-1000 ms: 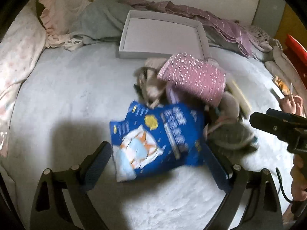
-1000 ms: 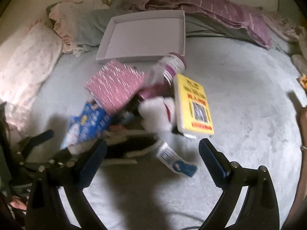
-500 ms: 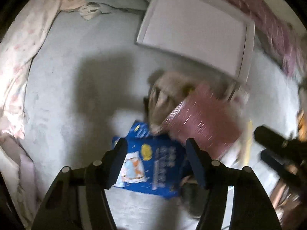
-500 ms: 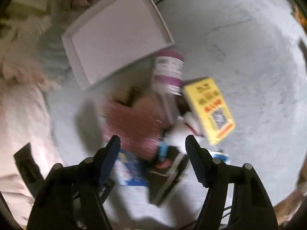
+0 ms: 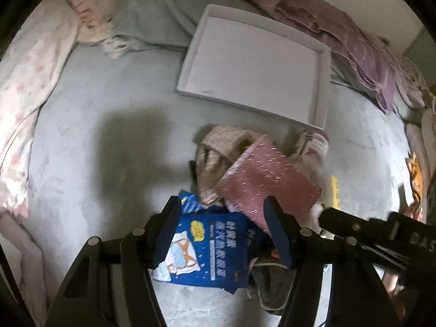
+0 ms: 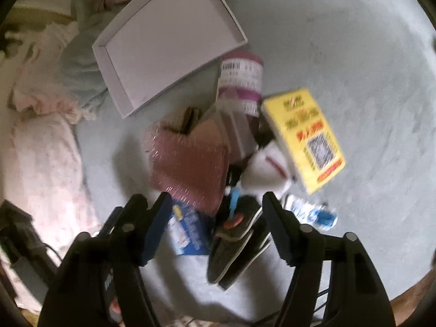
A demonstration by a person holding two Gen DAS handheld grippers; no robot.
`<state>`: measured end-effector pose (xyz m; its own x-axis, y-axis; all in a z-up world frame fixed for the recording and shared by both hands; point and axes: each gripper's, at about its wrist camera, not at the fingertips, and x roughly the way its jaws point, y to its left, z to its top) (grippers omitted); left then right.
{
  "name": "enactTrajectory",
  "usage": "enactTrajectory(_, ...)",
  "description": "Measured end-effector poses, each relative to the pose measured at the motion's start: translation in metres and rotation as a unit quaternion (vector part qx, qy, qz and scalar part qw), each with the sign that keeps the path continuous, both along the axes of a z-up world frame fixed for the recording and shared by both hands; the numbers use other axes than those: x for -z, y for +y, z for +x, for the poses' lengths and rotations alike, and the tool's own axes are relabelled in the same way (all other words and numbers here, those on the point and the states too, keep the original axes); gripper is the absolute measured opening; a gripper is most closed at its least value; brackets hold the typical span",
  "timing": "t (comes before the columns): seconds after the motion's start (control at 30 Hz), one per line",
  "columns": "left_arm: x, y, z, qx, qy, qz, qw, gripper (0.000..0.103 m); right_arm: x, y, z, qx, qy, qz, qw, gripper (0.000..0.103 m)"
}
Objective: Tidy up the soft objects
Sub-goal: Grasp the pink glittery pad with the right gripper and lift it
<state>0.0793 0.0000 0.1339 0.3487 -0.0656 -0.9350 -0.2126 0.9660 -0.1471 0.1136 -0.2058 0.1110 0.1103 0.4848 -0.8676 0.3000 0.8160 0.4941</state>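
A: While the left gripper (image 5: 222, 227) hangs over the heap, what do the soft things look like?

B: They lie in one pile on the grey bed (image 5: 90, 125). On top is a pink cloth (image 5: 267, 182) with short shiny stripes, folded flat. Under it is a beige checked cloth (image 5: 218, 150), crumpled. In front lies a blue packet (image 5: 207, 253) with white letters and a drawing of a sleeping person. A dark shoe (image 6: 237, 242) with white sole lines, a white plush piece (image 6: 267, 169), a yellow box (image 6: 305, 139) and a bottle with purple label (image 6: 241, 81) are in the same heap. The white shallow tray (image 5: 323, 81) lies just behind the pile, with nothing in it.

A: What differs from half a second ago?

B: The left camera has pulled back a little, so the whole tray and the bedding behind it show again. The right gripper (image 6: 216, 223) has come lower, over the shoe and packet.

A: And the fingers?

B: Both pairs are spread about half wide and hold nothing. The left fingers (image 5: 170, 223) frame the top of the blue packet; I cannot tell if they touch it. The right fingers (image 6: 275, 226) stand on both sides of the shoe tip, above it.
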Motion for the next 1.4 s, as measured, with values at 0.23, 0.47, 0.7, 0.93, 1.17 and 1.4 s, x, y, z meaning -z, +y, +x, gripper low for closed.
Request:
enactTrajectory(0.23,0.017,0.02,-0.002,-0.006,0.014,-0.058,0.9982,0.04,0.015,0.001,0.014,0.004,-0.014,0.049,0.999,0.048)
enactTrajectory(0.47,0.026,0.034,-0.004,-0.019,0.012,-0.107,0.994,0.04,0.04,0.019,0.019,-0.02,0.026,0.024,0.999,0.037)
enactTrajectory(0.7,0.04,0.035,-0.007,-0.022,0.034,-0.085,0.9956,0.04,0.053,0.019,0.024,-0.006,0.042,0.076,0.996,0.023)
enactTrajectory(0.93,0.041,0.032,-0.007,-0.021,0.027,-0.101,0.9943,0.04,0.034,0.005,0.019,-0.001,0.016,0.041,0.999,0.001)
enactTrajectory(1.17,0.04,0.043,-0.012,-0.044,0.019,-0.1,0.9938,0.04,0.016,-0.011,0.013,0.029,-0.017,0.058,0.998,0.002)
enactTrajectory(1.4,0.031,0.049,-0.013,-0.067,-0.008,-0.087,0.994,0.04,0.025,-0.01,0.016,0.015,-0.011,0.042,0.999,0.073)
